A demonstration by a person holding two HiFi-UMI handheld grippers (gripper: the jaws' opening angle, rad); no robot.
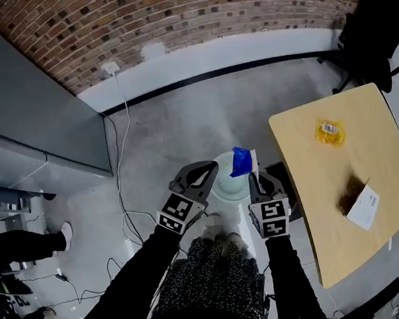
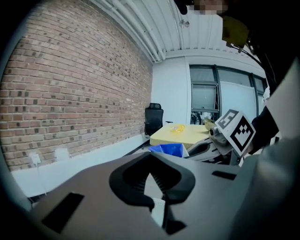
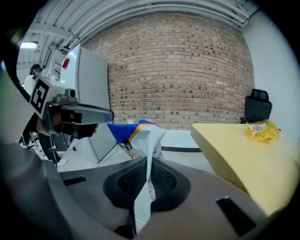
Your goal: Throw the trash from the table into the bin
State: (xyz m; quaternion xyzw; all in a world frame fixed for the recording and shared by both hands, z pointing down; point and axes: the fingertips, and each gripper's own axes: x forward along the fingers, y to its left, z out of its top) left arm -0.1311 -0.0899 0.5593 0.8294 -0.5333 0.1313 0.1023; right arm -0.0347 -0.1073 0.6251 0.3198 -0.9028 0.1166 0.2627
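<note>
**Counter** (image 1: 348,246): It lies to the right of both sets of fingers, apart from them. Trash remains on it, so the task is judged part done.

**Bin** (image 1: 223,188): It is pale and round and stands on the floor, below and just ahead of the fingertips. Both grippers are held over its mouth, judged so that a release drops straight in.

**Blue-and-white wrapper** (image 3: 145,140): This is the item in hand. The right gripper (image 1: 258,175) has its fingers clamped on the wrapper's thin lower edge. The body of the wrapper stands up beyond the tips, over the bin.

**Left gripper** (image 1: 204,172): It sits just left of the wrapper with its fingers together. A pale sliver shows low in the seam between them (scrap or floor, cannot tell).

**Items not yet collected:**
- A brown clump with a white card (image 1: 358,199) lies on the counter, right of the right fingers.
- A yellow packet (image 1: 329,132) lies farther ahead and to the right.
</note>
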